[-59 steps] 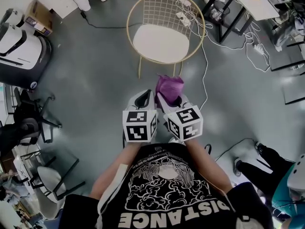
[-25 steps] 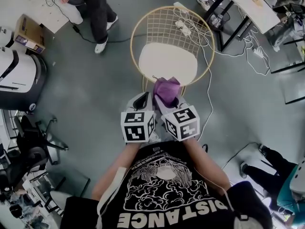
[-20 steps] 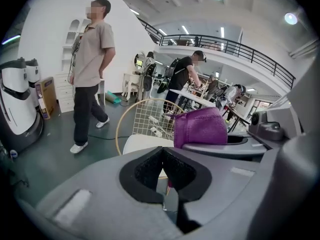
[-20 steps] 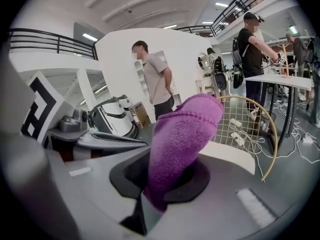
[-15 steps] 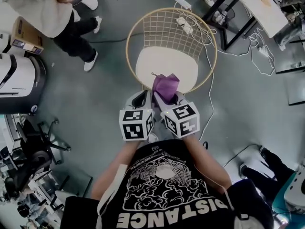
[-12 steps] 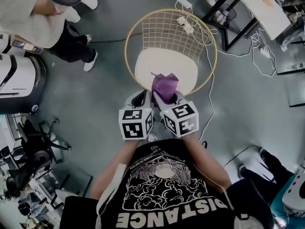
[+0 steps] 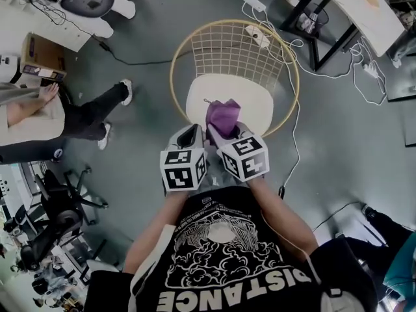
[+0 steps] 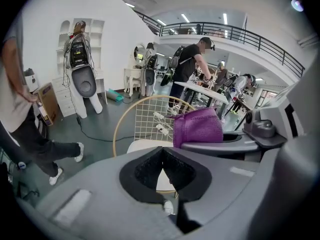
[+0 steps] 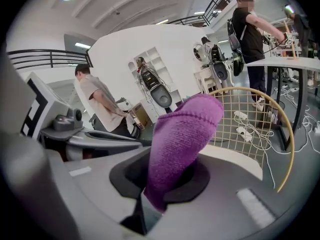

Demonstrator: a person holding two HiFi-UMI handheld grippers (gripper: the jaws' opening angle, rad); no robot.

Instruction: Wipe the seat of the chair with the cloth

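The cloth [image 7: 223,116] is purple, with a soft looped texture and a line of stitching along its hem. It is bunched into a thick fold that stands up out of the right tool [image 7: 225,132]. In the right gripper view this tool's jaws are closed on the lower part of the fold, and that end of the cloth is hidden between the black pads.

In the head view the cloth lies over the front part of the white seat [image 7: 257,101] of the chair [image 7: 227,47], which has a round gold rim and a wire grid back. It cannot be judged whether the cloth touches the seat or is held above it.

The left tool [image 7: 193,137] is just beside the right one, on its left. In the left gripper view its jaws are together at the tips and hold nothing; a small part of the seat shows through the gap below the tips.

The legs of the chair are mostly hidden under the seat. A power strip [image 7: 262,36] on the floor is seen only through the wire back. A person in dark trousers [image 7: 91,116] at the left is cut off by the edge of the picture. The white surface [image 7: 361,8] at the top right is also seen only in part.
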